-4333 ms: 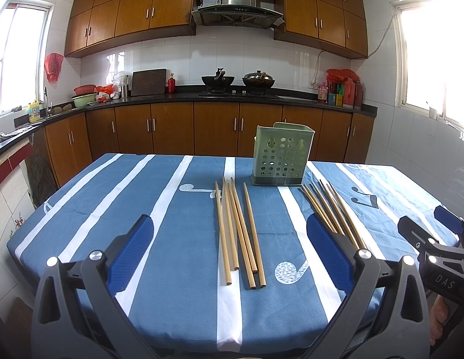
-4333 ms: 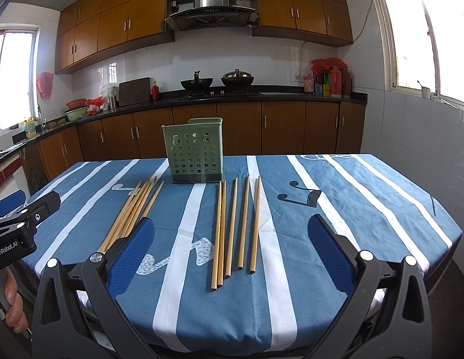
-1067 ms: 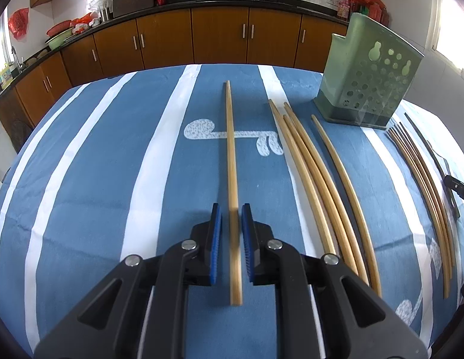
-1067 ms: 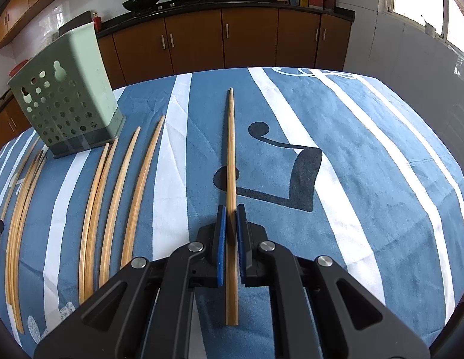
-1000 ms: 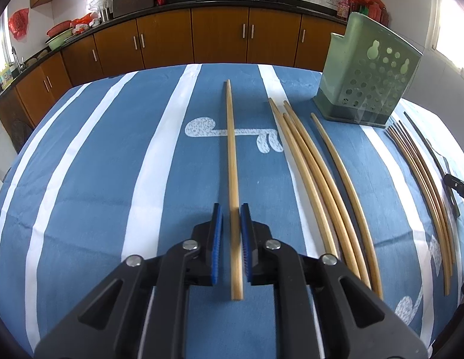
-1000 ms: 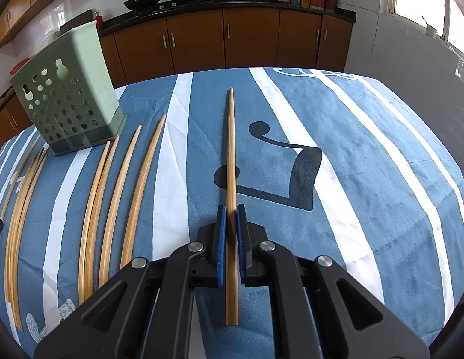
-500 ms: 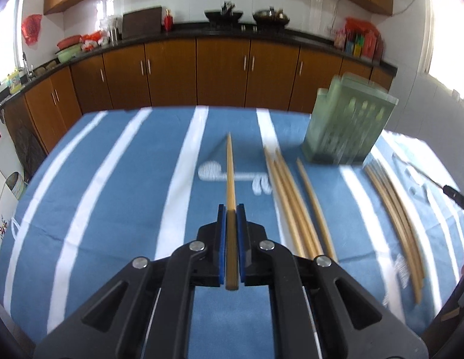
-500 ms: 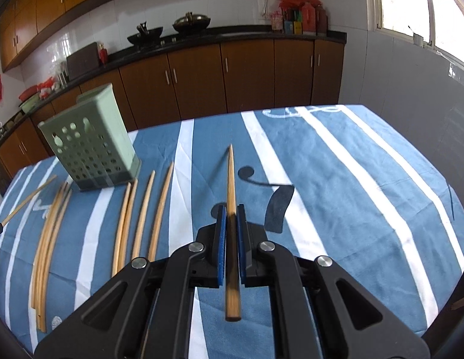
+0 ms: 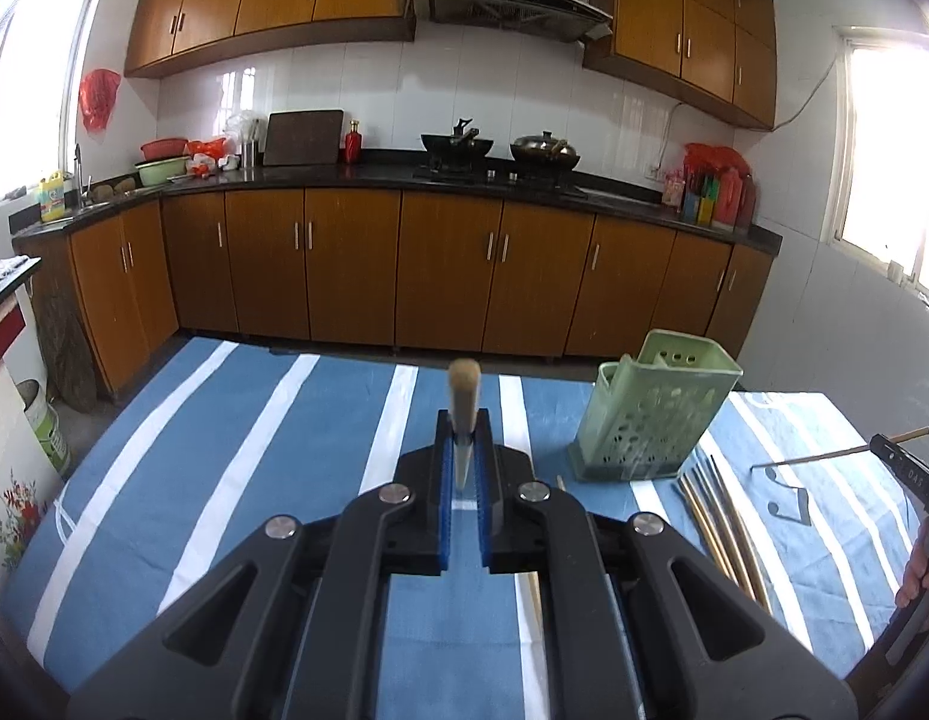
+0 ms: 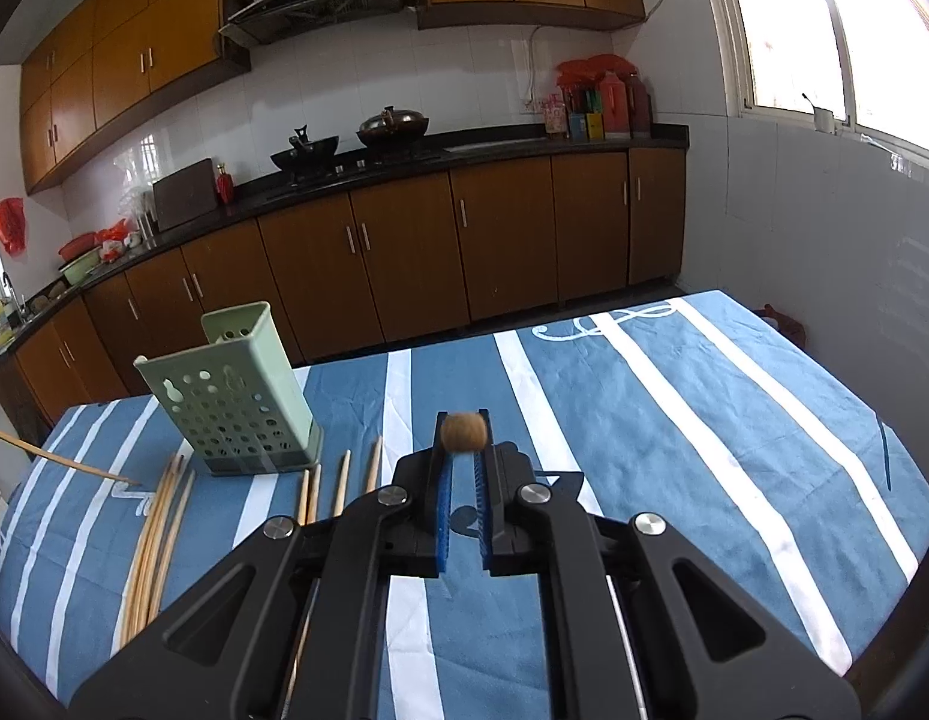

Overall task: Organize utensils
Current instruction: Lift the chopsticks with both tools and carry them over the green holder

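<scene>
My left gripper [image 9: 463,450] is shut on a bamboo chopstick [image 9: 463,387], lifted above the table and seen end on. My right gripper [image 10: 462,450] is shut on another chopstick [image 10: 462,432], also raised and seen end on. The green perforated utensil holder [image 9: 650,414] stands on the table ahead and to the right of the left gripper; in the right wrist view the holder [image 10: 236,402] is ahead to the left. Loose chopsticks [image 9: 719,528] lie in front of the holder; they also show in the right wrist view [image 10: 155,534]. The right gripper's chopstick [image 9: 842,453] shows at the far right.
The table carries a blue cloth with white stripes [image 10: 674,420]. Kitchen cabinets and a black counter [image 9: 404,180] with pans run behind it. The table's far edge [image 9: 356,354] faces the cabinets. A white tiled wall and window [image 10: 824,90] stand to the right.
Both grippers have lifted their chopsticks off the table and tilted upward, so the sticks now point toward the cameras. The holder and loose chopsticks have not moved.
</scene>
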A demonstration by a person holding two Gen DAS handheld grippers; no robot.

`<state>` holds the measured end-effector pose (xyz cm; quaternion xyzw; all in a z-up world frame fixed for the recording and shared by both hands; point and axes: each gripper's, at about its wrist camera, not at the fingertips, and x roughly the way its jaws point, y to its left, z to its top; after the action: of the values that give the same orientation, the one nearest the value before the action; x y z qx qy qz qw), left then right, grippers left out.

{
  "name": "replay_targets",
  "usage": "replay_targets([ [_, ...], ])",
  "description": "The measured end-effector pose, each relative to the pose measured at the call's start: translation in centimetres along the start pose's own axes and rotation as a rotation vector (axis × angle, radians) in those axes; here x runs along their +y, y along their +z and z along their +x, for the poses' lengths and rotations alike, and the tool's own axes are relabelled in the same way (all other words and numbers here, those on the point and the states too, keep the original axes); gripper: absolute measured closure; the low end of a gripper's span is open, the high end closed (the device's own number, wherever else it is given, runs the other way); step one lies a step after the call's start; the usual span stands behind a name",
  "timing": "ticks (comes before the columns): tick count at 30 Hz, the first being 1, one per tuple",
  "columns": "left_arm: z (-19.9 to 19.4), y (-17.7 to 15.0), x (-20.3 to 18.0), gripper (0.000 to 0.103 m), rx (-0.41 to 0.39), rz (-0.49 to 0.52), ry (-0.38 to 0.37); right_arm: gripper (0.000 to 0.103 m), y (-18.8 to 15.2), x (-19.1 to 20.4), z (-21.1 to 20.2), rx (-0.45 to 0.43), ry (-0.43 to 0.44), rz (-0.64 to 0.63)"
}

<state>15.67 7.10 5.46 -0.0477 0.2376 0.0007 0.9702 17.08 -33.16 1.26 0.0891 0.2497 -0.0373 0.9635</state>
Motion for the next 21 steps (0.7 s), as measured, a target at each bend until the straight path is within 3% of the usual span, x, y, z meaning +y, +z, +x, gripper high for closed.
replay_targets([
  [11,-0.8,2.3,-0.1,0.095,-0.042,0.005,0.001,0.096,1.6,1.0,-0.7,-0.044,0.013,-0.016],
  [17,-2.5,7.1,-0.6,0.095,-0.133,-0.012,-0.044,0.096,6.8,2.0,-2.5,-0.133,0.084,0.016],
  [21,-3.7,10.5,-1.9,0.095,-0.205,-0.028,-0.081,0.096,11.0,3.7,-4.6,-0.211,0.189,0.045],
])
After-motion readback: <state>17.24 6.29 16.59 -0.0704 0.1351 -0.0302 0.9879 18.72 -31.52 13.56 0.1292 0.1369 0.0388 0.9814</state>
